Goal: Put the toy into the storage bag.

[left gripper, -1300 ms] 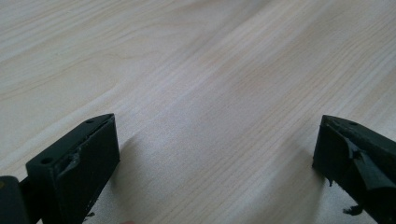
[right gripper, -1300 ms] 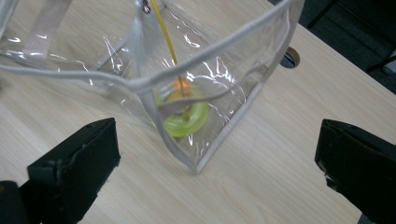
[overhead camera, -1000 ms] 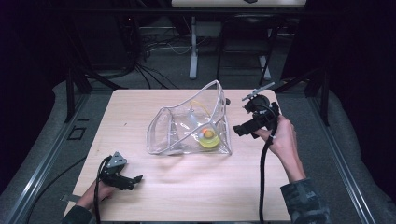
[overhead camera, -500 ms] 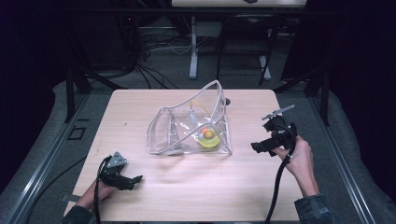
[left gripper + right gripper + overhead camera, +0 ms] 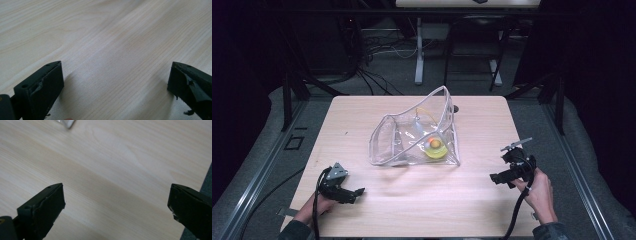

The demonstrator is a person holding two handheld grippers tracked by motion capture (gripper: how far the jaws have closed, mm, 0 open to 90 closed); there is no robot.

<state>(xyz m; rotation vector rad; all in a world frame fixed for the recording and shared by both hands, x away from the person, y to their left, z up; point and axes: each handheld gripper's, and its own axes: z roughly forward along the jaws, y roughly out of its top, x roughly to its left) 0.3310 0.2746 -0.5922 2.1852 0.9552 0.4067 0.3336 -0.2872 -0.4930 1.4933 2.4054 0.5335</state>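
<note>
Item one, my left gripper (image 5: pixel 354 192): low over the near-left part of the table (image 5: pixel 362 115), jaws spread wide with nothing but bare wood grain between them in the left gripper view (image 5: pixel 115 82). Empty and parked well apart from the work.

Item two, clear plastic pouch (image 5: pixel 412 142): mid-table, slightly toward the far side, mouth gaping upward and toward the right, one wall standing tall, the base flat on the wood. Soft, see-through, likely to slump or skid if nudged.

Item three, small orange ball (image 5: pixel 435 144): inside the pouch, seated in a yellow dish-like piece (image 5: pixel 437 151) near the lower right corner.

Item four, my right gripper (image 5: pixel 503 176): held just above the right side of the table, jaws wide apart and holding nothing, pointing left toward the pouch. In the right gripper view (image 5: pixel 117 207) a corner of the pouch peeks in at the top edge.

Handling note, my judgement: both tools look disengaged, contents in place. If I go back in, I would steady the left wall with the left gripper before the right touches the rim, and approach slowly so the pouch does not slide.
</note>
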